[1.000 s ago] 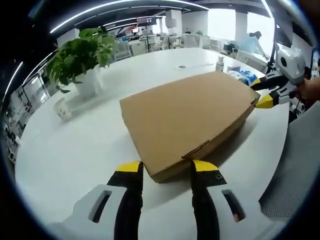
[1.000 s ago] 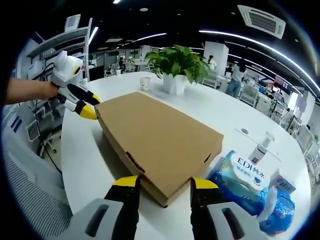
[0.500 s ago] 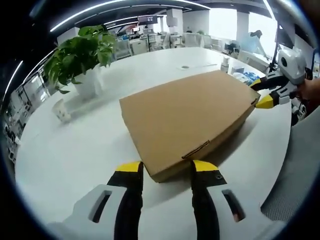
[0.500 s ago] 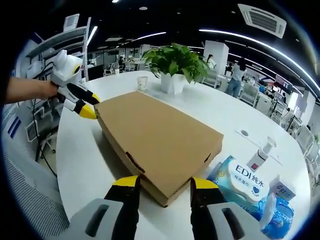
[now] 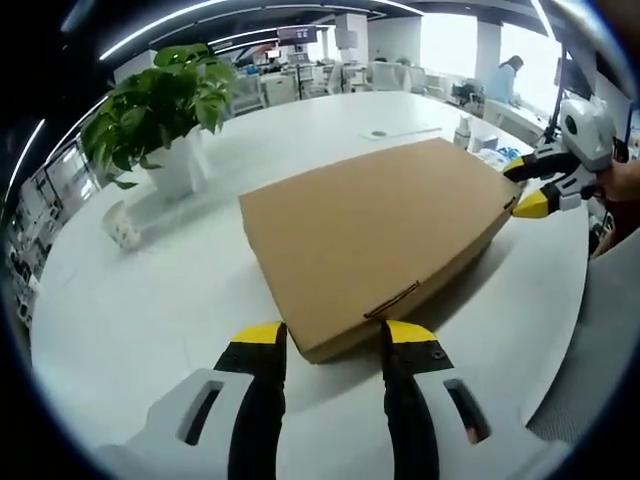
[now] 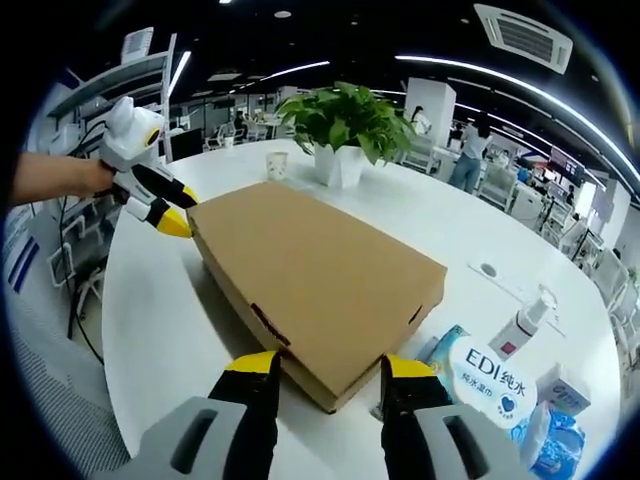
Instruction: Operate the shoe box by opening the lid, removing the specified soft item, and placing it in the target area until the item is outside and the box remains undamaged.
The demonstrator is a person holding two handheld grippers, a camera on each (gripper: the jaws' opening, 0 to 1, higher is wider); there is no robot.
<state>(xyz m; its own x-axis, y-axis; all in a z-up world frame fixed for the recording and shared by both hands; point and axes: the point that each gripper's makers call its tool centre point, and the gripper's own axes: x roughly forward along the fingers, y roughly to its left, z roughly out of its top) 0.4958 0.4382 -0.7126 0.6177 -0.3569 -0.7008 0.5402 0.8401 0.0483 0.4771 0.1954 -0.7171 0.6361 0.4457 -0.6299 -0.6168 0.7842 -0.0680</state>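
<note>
Both tools stand with jaws apart, holding nothing: the left tool (image 5: 323, 345) straddles one corner of the closed cardboard box (image 5: 375, 235), and the right tool (image 6: 325, 375) straddles the opposite corner, tips at the box's edge. The box lies flat on the white bench (image 5: 150, 290), bare room along its long sides. A potted plant (image 6: 345, 130) and wet-wipe packs (image 6: 490, 375) stand nearby; open office behind.
</note>
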